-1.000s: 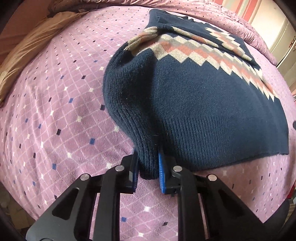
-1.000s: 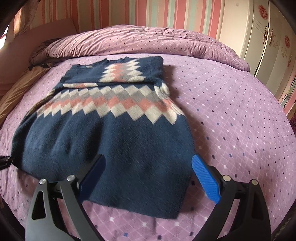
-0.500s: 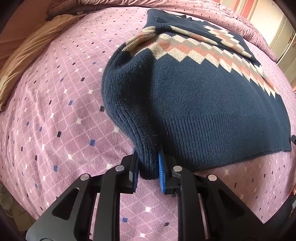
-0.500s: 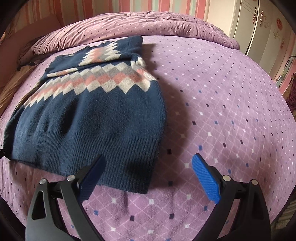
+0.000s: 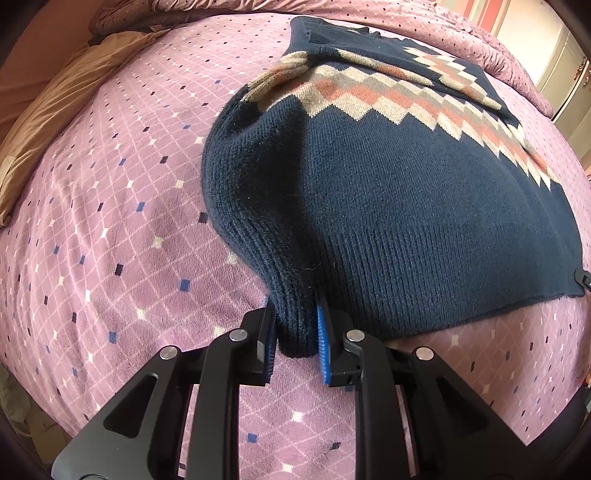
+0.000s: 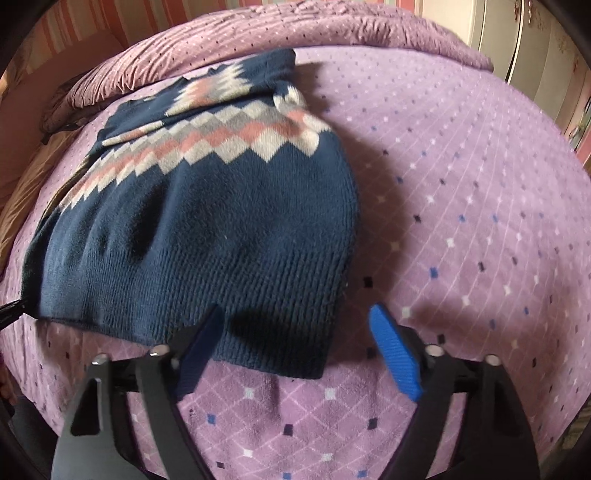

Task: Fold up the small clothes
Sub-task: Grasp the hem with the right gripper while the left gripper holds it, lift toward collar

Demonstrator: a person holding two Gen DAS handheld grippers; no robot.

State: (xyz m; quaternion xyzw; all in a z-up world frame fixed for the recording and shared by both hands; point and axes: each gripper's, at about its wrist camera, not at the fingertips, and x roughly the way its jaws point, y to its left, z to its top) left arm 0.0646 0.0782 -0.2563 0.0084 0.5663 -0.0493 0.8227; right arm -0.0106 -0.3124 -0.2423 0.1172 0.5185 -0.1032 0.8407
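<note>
A navy knit sweater [image 5: 399,206] with a pink, grey and cream zigzag band lies on the purple bed; its sleeves are folded in at the far end. My left gripper [image 5: 295,332] is shut on the sweater's near left hem corner, which bunches up between the blue pads. In the right wrist view the sweater [image 6: 207,229] lies ahead and to the left. My right gripper [image 6: 299,339] is open, its jaws wide apart on either side of the near right hem corner, just above the cloth.
The purple diamond-patterned bedspread [image 6: 461,206] covers the bed. A tan pillow [image 5: 48,122] lies at the far left. A rolled purple duvet [image 6: 295,33] runs along the far edge. White wardrobe doors [image 6: 517,44] stand at the far right.
My right gripper has swung right and come closer, from over the sweater's middle to its near right hem corner. My left gripper still holds the left corner, hardly moved.
</note>
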